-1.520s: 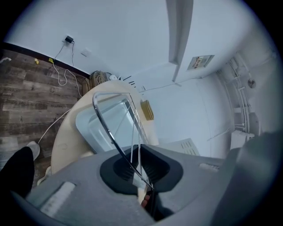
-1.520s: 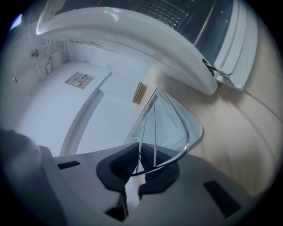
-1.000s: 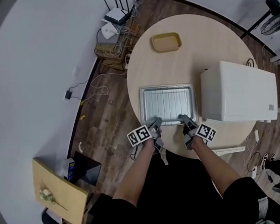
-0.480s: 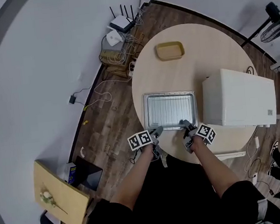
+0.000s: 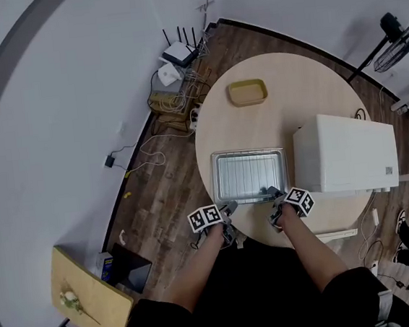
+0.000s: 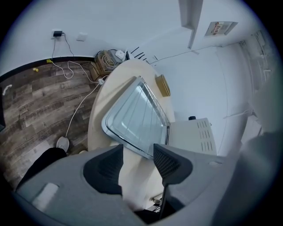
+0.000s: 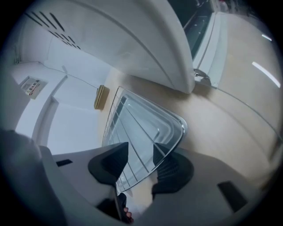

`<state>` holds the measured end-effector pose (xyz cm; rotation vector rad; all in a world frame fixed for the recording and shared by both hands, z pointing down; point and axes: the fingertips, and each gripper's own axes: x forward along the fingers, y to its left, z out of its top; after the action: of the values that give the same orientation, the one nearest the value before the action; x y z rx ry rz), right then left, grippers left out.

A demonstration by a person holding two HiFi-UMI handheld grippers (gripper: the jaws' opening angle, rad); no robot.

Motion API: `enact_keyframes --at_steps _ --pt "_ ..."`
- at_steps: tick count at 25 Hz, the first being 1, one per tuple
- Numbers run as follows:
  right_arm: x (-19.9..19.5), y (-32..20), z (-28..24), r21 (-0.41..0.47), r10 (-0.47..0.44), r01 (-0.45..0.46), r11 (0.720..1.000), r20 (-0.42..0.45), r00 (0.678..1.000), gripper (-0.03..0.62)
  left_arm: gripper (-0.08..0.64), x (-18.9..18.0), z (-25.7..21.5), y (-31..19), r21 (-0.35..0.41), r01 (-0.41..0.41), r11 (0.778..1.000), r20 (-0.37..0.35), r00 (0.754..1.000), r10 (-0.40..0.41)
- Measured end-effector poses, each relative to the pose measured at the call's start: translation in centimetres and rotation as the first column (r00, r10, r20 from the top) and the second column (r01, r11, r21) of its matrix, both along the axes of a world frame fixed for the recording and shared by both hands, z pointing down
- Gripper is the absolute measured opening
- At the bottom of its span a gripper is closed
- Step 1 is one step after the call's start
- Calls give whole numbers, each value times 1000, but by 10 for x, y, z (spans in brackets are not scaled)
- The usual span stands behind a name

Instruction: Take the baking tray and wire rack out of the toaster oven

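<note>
Baking tray [image 5: 249, 176]: silver. Toaster oven [image 5: 345, 153]: white. Round table [image 5: 286, 114]: pale beige. Small dish [image 5: 246, 92]: mustard yellow. Floor [image 5: 168, 199]: dark brown wood planks. Left gripper [image 5: 229, 209] and right gripper [image 5: 271, 192]: grey, black-and-white square markers.

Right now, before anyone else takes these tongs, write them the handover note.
Left tongs: open, have just been opening, nothing between them, just short of the baking tray's near rim.
Right tongs: open, have just been opening; the tray's near rim lies between them, not clamped.
Things: tray on the round table, beside the toaster oven, wire rack lying in it.
Done: tray and rack are out of the oven and set down.
Left: apparently only drawing both tongs clear.
</note>
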<state>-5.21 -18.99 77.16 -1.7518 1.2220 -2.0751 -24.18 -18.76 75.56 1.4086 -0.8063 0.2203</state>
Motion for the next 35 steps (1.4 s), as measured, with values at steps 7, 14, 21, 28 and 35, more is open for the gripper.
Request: enact_keyframes --at_steps 7,14,21,28,35 --pt "-2 6 -7 -74 -15 16 997 13 1000 218 213 4 2 -7 -29 6 1000 -13 1000 -7" --pt "-9 18 -5 -115 -68 69 991 9 998 225 213 3 7 -4 -53 21 998 -18 1000 -22" --pt "0 24 -2 -125 -43 42 991 -3 999 225 213 3 7 -4 -65 18 998 -28 999 -20" --pt "7 26 3 -119 -1 1 993 0 1000 227 213 6 5 -3 -71 20 997 -57 998 -24" --pt "6 29 2 -121 22 -22 992 1 1000 227 213 7 4 1 -74 10 997 -76 997 -15"
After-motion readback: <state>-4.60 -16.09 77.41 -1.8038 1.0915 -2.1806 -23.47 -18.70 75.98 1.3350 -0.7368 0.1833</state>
